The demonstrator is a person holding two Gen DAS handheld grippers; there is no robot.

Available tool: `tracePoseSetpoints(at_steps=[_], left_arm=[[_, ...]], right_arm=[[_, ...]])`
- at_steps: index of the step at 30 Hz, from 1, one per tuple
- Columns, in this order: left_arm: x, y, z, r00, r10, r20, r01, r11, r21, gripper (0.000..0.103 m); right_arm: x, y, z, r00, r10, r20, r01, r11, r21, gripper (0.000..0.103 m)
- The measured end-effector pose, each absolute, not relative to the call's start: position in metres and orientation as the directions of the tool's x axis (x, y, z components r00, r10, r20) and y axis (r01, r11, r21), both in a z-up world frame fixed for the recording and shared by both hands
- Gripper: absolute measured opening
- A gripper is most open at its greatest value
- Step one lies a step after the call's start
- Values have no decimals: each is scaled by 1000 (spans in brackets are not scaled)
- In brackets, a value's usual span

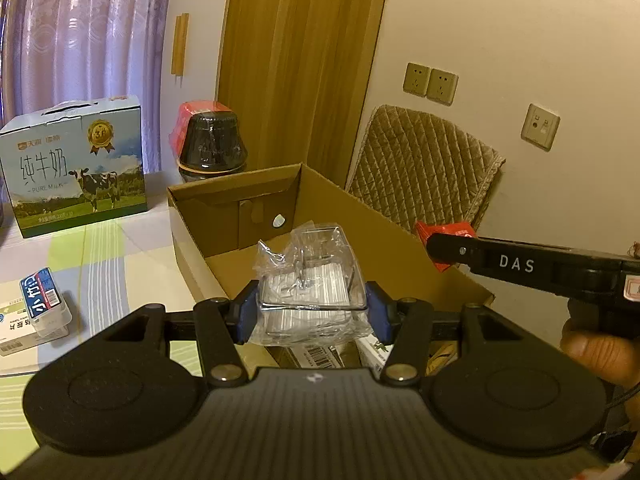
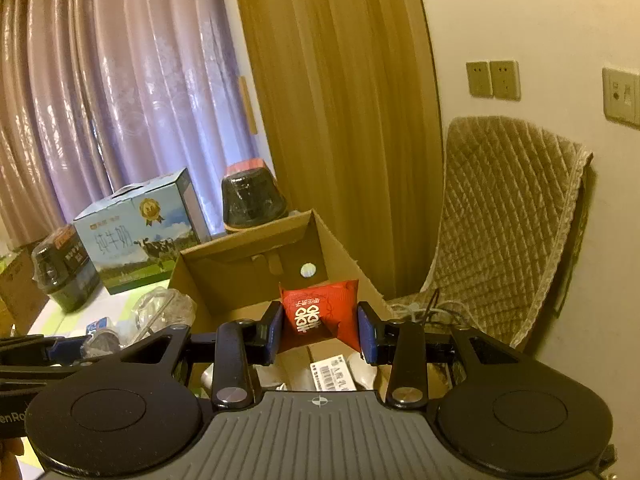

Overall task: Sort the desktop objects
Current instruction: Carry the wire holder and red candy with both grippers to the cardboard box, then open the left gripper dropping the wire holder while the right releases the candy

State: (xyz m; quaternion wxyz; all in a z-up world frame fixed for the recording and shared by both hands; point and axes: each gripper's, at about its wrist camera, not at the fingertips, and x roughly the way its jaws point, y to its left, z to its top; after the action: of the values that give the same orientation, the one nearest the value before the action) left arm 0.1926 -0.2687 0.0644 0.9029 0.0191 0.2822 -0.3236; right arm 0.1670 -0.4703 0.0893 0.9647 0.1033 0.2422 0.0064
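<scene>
My left gripper (image 1: 312,316) is shut on a clear plastic box wrapped in crinkled film (image 1: 314,280), held above the open cardboard box (image 1: 224,204). My right gripper (image 2: 320,330) is shut on a red packet with white characters (image 2: 320,316), also over the cardboard box (image 2: 240,268). In the left wrist view the right gripper (image 1: 436,248) reaches in from the right over the box's right wall, with the red packet (image 1: 430,230) at its tip. Barcoded packages (image 2: 332,376) lie on the box floor.
A blue milk carton case (image 1: 76,168) and a black jar with a red lid (image 1: 210,140) stand on the table behind the box. Small boxes (image 1: 40,312) lie at the left on the checked tablecloth. A quilted chair back (image 2: 508,216) leans on the right wall.
</scene>
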Motion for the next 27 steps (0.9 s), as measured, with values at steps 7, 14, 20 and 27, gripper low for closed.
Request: tracePoseSetpoints(at_steps=[7, 14, 20, 27], left_arm=[[200, -265, 62, 634, -559, -535, 576, 802, -156, 50], [209, -264, 61, 623, -567, -539, 569, 801, -184, 50], [212, -271, 65, 613, -590, -526, 585, 786, -199, 50], [215, -283, 64, 599, -615, -512, 606, 767, -213, 50]], right_arm=[[174, -466, 88, 879, 79, -471, 19, 980, 200, 36], [175, -467, 90, 879, 76, -471, 19, 981, 194, 36], [176, -471, 92, 881, 61, -469, 30, 982, 185, 36], [176, -476, 93, 883, 40, -467, 54, 981, 186, 36]])
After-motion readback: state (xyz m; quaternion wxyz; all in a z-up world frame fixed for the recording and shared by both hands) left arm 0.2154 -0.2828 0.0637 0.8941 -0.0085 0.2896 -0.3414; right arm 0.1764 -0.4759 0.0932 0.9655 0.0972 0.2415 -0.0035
